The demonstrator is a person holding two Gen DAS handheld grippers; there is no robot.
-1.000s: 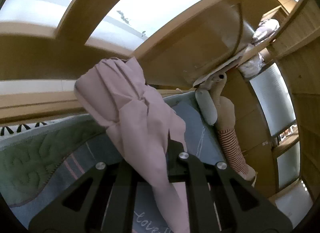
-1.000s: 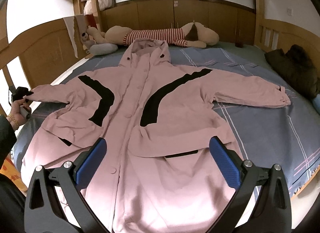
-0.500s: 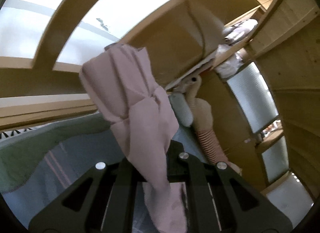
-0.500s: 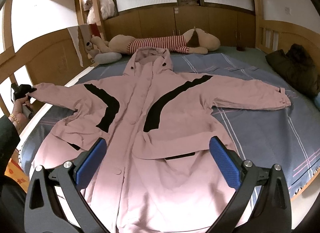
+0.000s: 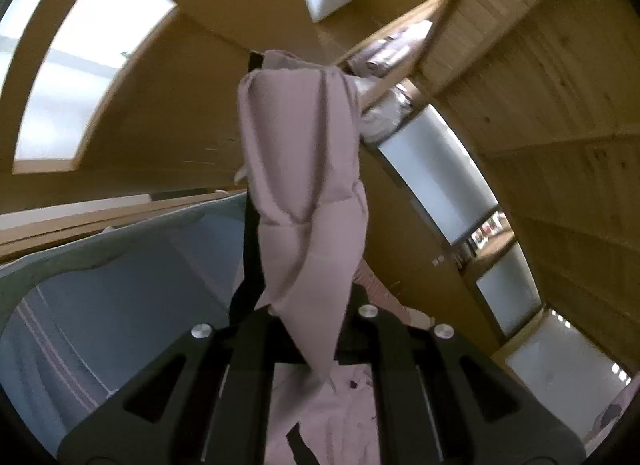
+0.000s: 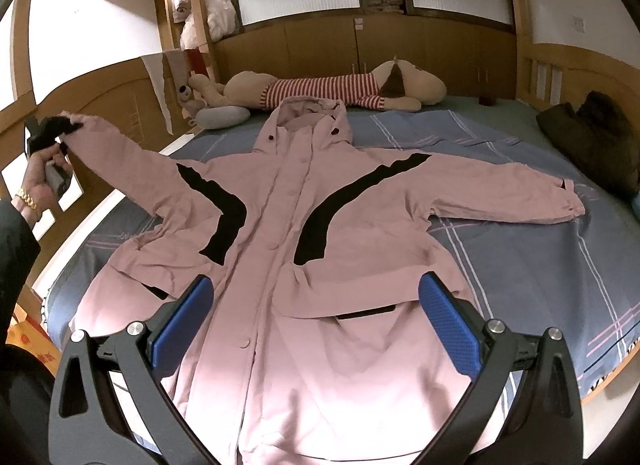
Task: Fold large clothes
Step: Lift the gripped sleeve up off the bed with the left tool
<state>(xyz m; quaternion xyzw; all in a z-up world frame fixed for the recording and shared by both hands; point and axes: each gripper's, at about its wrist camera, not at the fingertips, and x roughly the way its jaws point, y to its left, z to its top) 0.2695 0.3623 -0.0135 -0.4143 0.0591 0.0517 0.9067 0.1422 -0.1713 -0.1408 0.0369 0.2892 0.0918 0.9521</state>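
Note:
A large pink jacket [image 6: 304, 201] with black stripes lies face up and spread out on the bed, hood toward the far end. My left gripper [image 6: 54, 127] is shut on the cuff of its left sleeve [image 6: 132, 153] and holds it up off the bed at the left edge. In the left wrist view that sleeve [image 5: 304, 169] hangs bunched over the left gripper [image 5: 296, 77] and hides its fingertips. My right gripper [image 6: 316, 285] is open above the jacket's lower front, with nothing between its blue pads [image 6: 448, 329]. The right sleeve [image 6: 500, 197] lies flat on the bed.
A blue plaid sheet [image 6: 500, 241] covers the bed. A striped plush dog [image 6: 332, 89] and a grey pillow [image 6: 222, 117] lie at the far end. A dark garment [image 6: 592, 137] sits at the right edge. Wooden rails enclose the bed. A person's hand [image 6: 36, 181] holds the left gripper.
The left gripper has risen with the cuff, and the sleeve has lifted from flat on the bed to sloping up. The right gripper has barely moved.

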